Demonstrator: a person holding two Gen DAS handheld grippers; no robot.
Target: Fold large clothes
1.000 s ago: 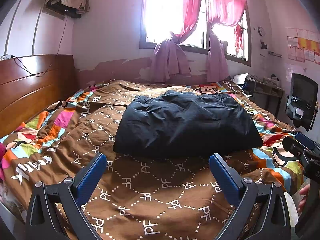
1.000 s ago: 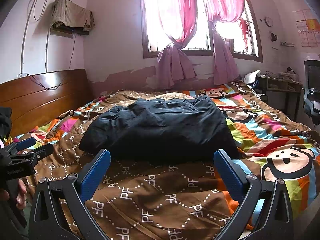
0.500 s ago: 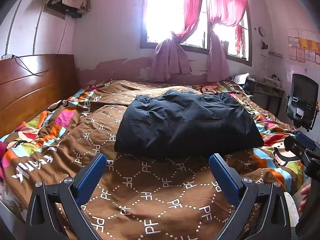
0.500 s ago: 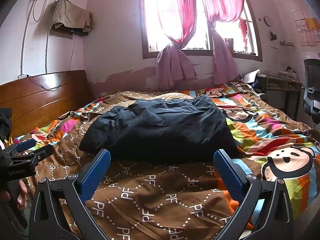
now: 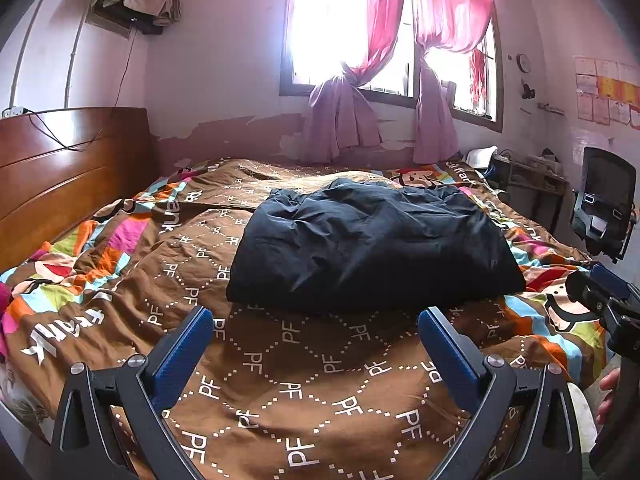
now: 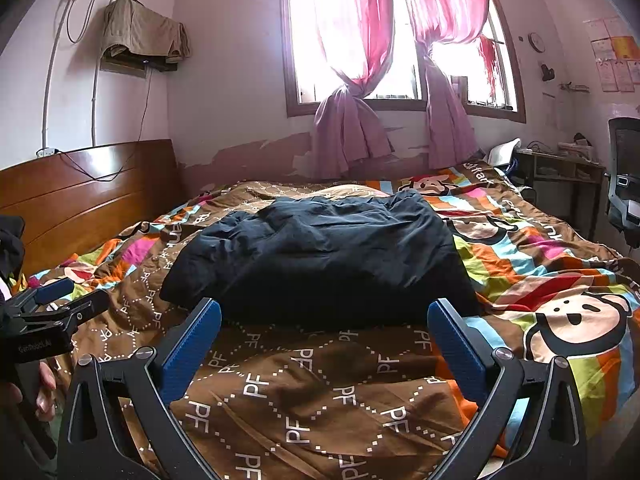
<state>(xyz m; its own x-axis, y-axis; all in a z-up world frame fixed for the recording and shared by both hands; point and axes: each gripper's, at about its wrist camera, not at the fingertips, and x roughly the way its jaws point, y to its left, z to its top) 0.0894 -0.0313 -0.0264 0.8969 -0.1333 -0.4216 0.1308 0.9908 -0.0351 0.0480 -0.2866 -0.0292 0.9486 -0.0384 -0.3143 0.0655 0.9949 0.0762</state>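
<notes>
Left wrist view: the left gripper (image 5: 316, 320) hangs spread wide and empty at the bottom of the frame, the folded dark garment (image 5: 372, 244) at center on the patterned bedspread (image 5: 120, 280). Right gripper (image 6: 324, 316) likewise spread, grasping nothing.

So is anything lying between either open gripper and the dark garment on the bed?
Nothing visible does. Only bare patterned bedspread lies between the left gripper and the dark garment, and between the right gripper and it too. Both are open and short of its near edge.
</notes>
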